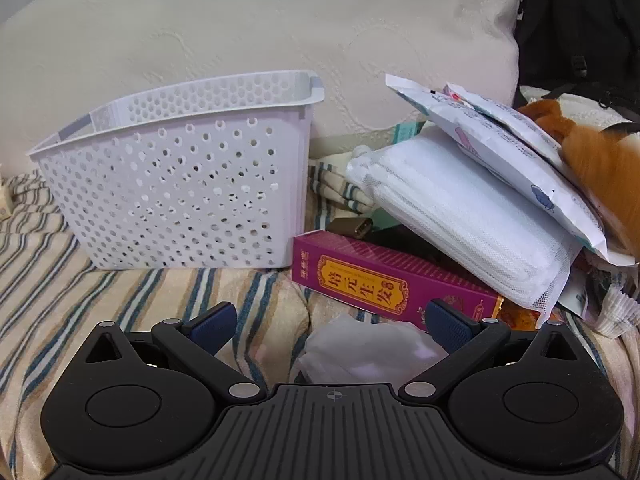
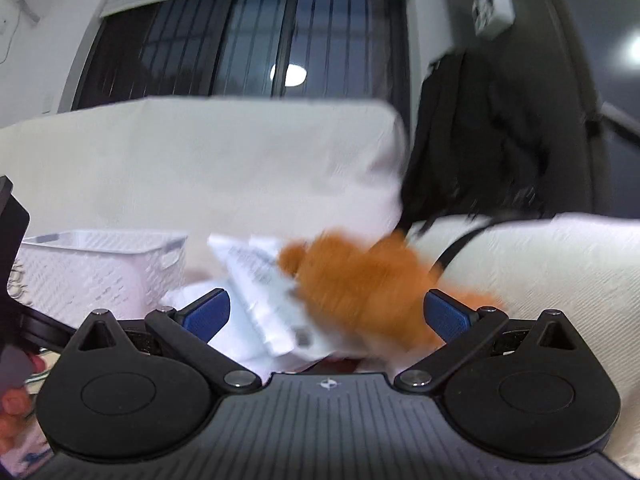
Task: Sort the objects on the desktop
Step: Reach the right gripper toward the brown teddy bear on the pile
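Note:
In the left wrist view a white perforated basket stands on the striped bedding at the left. To its right lies a heap: a magenta box with a gold label, a white mesh packet, printed white packets and an orange plush toy. My left gripper is open over a crumpled white tissue, and its pads are clear of it. The right wrist view is blurred. There my right gripper is open, with the plush toy and the white packets just ahead of its fingers.
A large cream pillow stands behind the basket and the heap. A black backpack hangs at the right by a dark window. White pleated paper cups lie at the heap's right. A hand shows at the lower left.

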`<move>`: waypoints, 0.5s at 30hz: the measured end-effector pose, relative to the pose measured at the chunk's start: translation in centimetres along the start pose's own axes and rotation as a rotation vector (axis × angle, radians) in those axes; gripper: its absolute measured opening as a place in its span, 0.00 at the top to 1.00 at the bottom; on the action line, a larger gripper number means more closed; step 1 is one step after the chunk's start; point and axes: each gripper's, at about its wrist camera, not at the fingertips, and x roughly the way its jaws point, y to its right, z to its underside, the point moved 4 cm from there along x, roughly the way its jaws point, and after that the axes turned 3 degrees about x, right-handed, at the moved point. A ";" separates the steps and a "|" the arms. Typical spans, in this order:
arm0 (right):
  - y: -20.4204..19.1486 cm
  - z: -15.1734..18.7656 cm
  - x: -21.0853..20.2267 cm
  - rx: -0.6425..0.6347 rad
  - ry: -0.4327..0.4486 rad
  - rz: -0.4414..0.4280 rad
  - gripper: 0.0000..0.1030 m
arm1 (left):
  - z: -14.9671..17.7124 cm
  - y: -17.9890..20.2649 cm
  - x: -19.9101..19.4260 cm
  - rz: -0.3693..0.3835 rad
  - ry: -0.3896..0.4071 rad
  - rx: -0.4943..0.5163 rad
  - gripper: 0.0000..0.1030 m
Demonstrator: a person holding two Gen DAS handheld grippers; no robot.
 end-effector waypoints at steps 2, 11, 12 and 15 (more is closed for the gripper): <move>0.2 0.0 0.3 -0.004 -0.015 0.035 0.01 | 0.0 0.2 0.0 0.005 0.001 0.002 0.00; 1.4 0.5 1.2 0.106 -0.134 0.024 0.01 | 0.5 1.6 -0.5 0.044 0.005 0.044 0.00; 1.4 0.8 1.1 0.114 -0.156 0.026 0.01 | 0.5 1.7 -0.6 0.046 0.008 0.048 0.00; 1.8 1.4 1.1 0.155 -0.190 0.032 0.01 | 0.5 1.7 -0.7 0.052 0.009 0.046 0.00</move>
